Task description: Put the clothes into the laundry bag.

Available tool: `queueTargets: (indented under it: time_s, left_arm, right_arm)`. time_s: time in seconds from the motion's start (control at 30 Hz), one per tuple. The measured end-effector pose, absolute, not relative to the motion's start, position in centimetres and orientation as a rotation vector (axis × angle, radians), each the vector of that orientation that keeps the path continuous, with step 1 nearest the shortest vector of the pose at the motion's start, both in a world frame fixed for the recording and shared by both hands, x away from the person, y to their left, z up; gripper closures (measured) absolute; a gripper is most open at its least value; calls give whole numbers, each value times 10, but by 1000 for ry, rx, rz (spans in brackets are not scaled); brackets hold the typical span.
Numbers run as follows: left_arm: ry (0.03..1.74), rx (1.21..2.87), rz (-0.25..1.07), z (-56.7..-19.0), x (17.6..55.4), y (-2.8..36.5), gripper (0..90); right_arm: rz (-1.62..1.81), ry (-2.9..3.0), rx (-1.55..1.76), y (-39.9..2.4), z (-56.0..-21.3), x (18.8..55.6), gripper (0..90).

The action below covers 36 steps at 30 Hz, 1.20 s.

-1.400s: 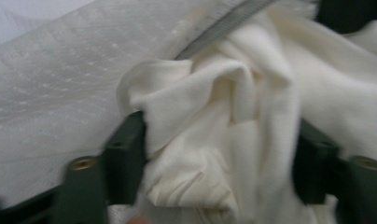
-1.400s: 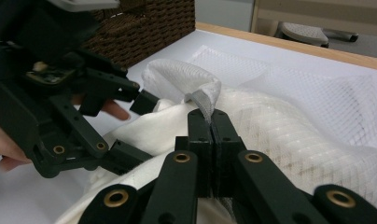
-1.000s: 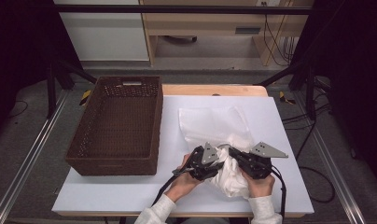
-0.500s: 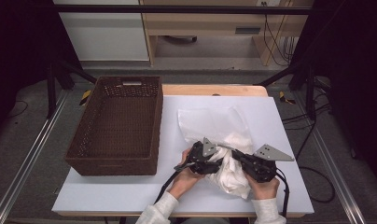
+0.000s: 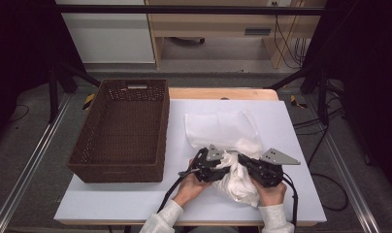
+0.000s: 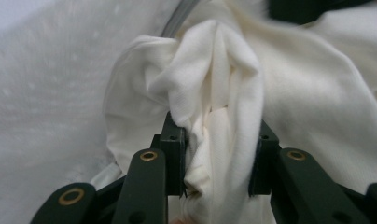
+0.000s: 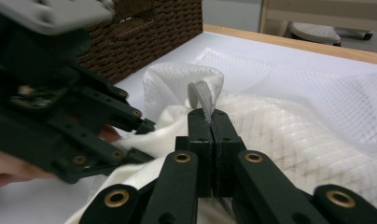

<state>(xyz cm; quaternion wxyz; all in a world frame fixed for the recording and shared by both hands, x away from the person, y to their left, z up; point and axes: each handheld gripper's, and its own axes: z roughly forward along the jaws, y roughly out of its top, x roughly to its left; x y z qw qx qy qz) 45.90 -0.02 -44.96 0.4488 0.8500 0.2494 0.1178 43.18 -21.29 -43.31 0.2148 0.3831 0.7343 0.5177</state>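
**Cloth bunched between both hand-held grippers, front of tabletop**

Cloth (image 5: 237,182), cream white, sits crumpled near the front edge of the tabletop (image 5: 296,126), right of the basket (image 5: 121,131). Your left hand-held gripper (image 6: 219,154) has just been closing and its jaws are now clamped on a thick fold of the cloth; the left gripper view shows fabric packed between both pads. In the high view it comes at the bundle from the left (image 5: 218,167).

Your right hand-held gripper (image 7: 211,128) has its jaws fully together, pinching a thin grey strip at the edge of the mesh bag (image 7: 289,121). In the high view it sits on the bundle's right side (image 5: 247,167).

Mesh bag (image 5: 223,128) lies flat behind the cloth, its near end touching the bundle. Basket is well apart on the left, brown wicker, open top.
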Motion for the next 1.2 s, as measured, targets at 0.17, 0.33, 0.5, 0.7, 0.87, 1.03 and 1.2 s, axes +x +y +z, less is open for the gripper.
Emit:
queueTargets:
  time_s: [0.17,0.33,0.5,0.7,0.87,1.03,1.2]
  left_arm:
    - [530,2092,308,-433,438,1,670]
    - [512,2194,347,-440,443,-18,663]
    - [674,2147,356,-455,468,-23,658]
    - [701,2126,417,-454,472,-16,502]
    - [705,2147,477,-443,457,0,274]
    - [748,2119,322,-450,446,22,341]
    - [745,2099,218,-458,447,17,695]
  right_arm:
    - [1555,2034,1049,-216,-433,432,892]
    - [1581,2037,1027,-214,-434,432,892]
    - [1576,2042,1012,-213,-432,430,892]
    - [1509,2030,1028,-218,-427,425,891]
    - [1481,2037,1035,-217,-428,427,890]
    - [1477,2036,1041,-217,-428,427,889]
    - [1466,2049,1030,-213,-430,428,889]
